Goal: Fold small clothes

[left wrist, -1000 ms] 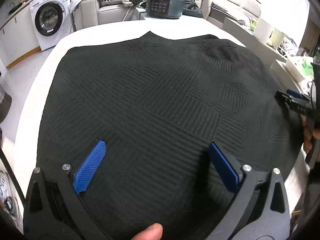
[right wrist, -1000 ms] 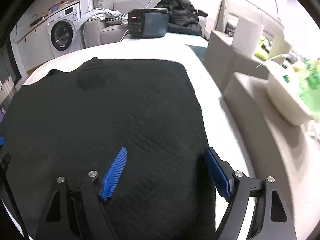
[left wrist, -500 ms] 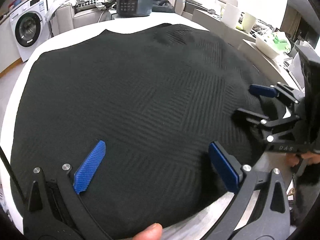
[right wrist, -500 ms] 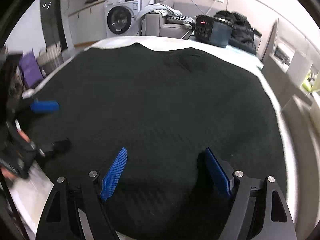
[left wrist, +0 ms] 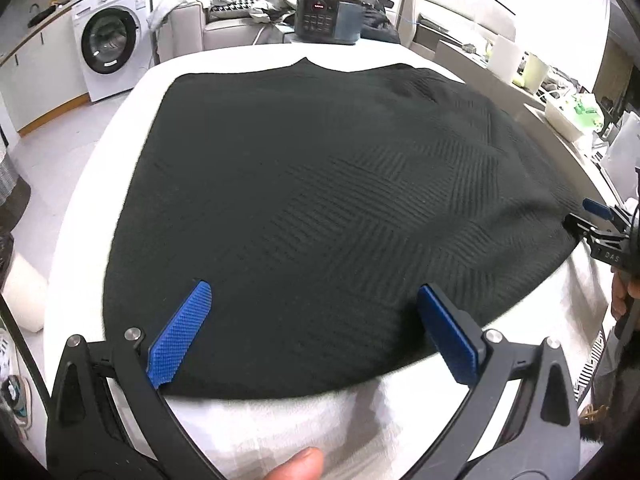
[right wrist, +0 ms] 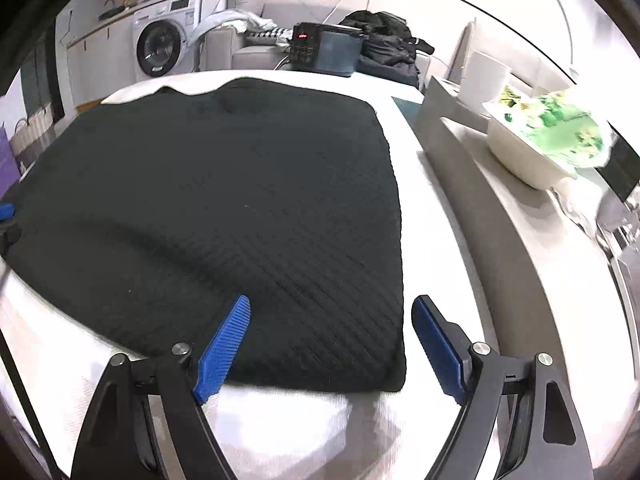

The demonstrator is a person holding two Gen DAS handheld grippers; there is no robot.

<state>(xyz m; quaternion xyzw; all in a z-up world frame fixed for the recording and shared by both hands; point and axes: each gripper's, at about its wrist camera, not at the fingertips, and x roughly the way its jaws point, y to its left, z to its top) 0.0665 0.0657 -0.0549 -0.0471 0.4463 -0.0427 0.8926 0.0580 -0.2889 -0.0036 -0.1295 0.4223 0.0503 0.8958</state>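
Note:
A black knitted garment [left wrist: 320,208] lies spread flat on the white table [left wrist: 120,152]; it also shows in the right wrist view [right wrist: 224,208]. My left gripper [left wrist: 314,308] is open and empty, hovering over the garment's near edge. My right gripper [right wrist: 330,328] is open and empty over the garment's near right corner. The right gripper also shows at the far right of the left wrist view [left wrist: 600,224]. The tip of the left gripper shows at the left edge of the right wrist view [right wrist: 6,216].
A black appliance [left wrist: 326,24] stands at the table's far end. A washing machine [left wrist: 108,48] and a sofa with clothes [left wrist: 224,20] are behind. A grey counter with a white tub [right wrist: 524,156] and a paper roll [right wrist: 486,80] runs along the right.
Both grippers have pulled back toward the garment's near edge, so white table now shows under them. The right gripper swung back to the right corner. Both stay open.

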